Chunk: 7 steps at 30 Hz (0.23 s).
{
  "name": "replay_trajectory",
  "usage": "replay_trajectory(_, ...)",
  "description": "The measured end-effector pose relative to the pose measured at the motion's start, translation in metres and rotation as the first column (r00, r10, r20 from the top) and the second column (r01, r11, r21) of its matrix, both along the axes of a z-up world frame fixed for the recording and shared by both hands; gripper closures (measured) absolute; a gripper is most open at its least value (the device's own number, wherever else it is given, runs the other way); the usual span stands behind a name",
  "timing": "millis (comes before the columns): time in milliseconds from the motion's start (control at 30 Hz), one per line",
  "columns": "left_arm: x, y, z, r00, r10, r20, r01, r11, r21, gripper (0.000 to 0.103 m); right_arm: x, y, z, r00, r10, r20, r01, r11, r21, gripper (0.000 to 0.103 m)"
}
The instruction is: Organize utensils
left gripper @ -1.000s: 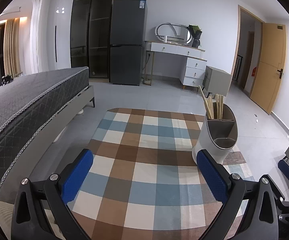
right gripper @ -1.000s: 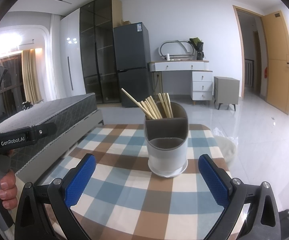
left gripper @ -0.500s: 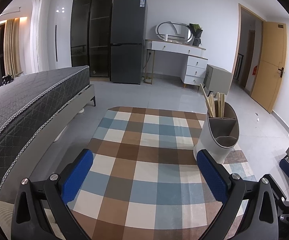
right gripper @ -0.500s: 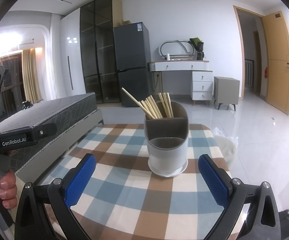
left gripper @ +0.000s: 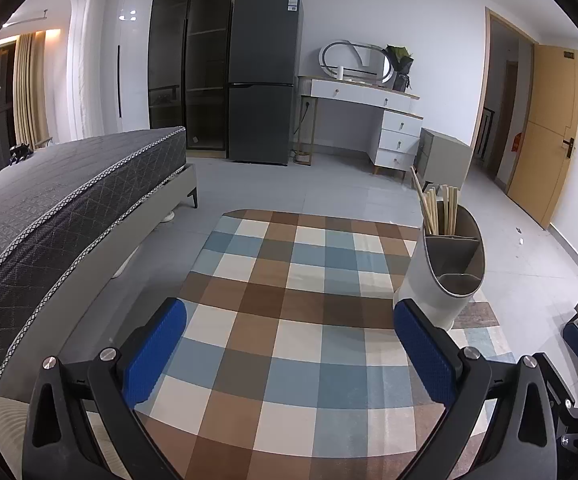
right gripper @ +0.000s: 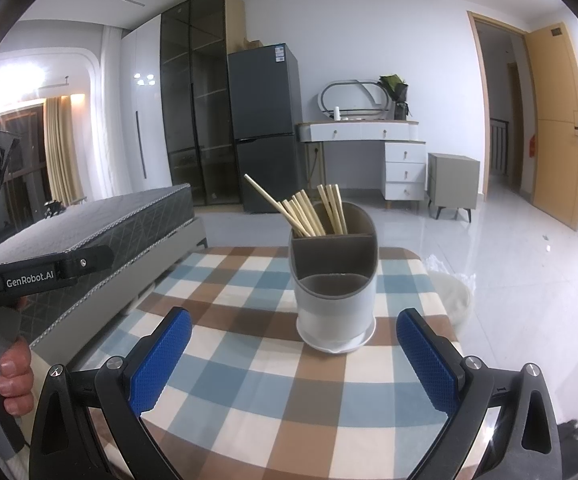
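Utensil caddy [right gripper: 335,280], one: oval tub, smooth white outer wall, matte grey lining, three compartments, seated on a shallow white drip saucer; stands upright on the worktop at 12 o'clock in the right wrist view, at 3 o'clock in the left wrist view. Chopsticks [right gripper: 313,212], a bundle, pale wood or bamboo, slender and square-ended: all in the rear compartment, fanned, one leaning far out toward 10 o'clock; the two nearer compartments look empty. Worktop [left gripper: 289,320]: covered in a woven check cloth of brown, blue and cream; no loose utensil shows on it in either view. Right hand-held gripper [right gripper: 293,360]: black frame, blue dimpled pads, jaws wide apart, holding nothing, near the caddy. Left hand-held gripper [left gripper: 290,356]: same make, jaws spread, empty, over bare cloth at 6 o'clock. Handling note: sorting appears finished or nearly so; if the stray stick wants straightening, pinch it low on the shaft and lift vertically, since the light tub could tip on its saucer. Surroundings: quilted grey bed [left gripper: 49,208] at 9 o'clock.
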<state>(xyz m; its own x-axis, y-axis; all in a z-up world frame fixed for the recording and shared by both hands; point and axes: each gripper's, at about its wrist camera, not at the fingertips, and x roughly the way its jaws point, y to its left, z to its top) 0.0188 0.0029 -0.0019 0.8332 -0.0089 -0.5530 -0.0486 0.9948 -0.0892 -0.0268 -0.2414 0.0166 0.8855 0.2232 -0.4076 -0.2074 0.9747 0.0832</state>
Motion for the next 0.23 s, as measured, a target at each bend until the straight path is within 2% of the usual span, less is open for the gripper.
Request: replay_trajectory(233, -0.0020, -0.0004, 0.0015, 1.000, 0.001, 0.007, -0.001, 1.000, 0.007, 0.002, 0.0001, -0.0012, -0.0014, 1.000, 0.003, -0.004, -0.003, 1.000, -0.003, 0.000)
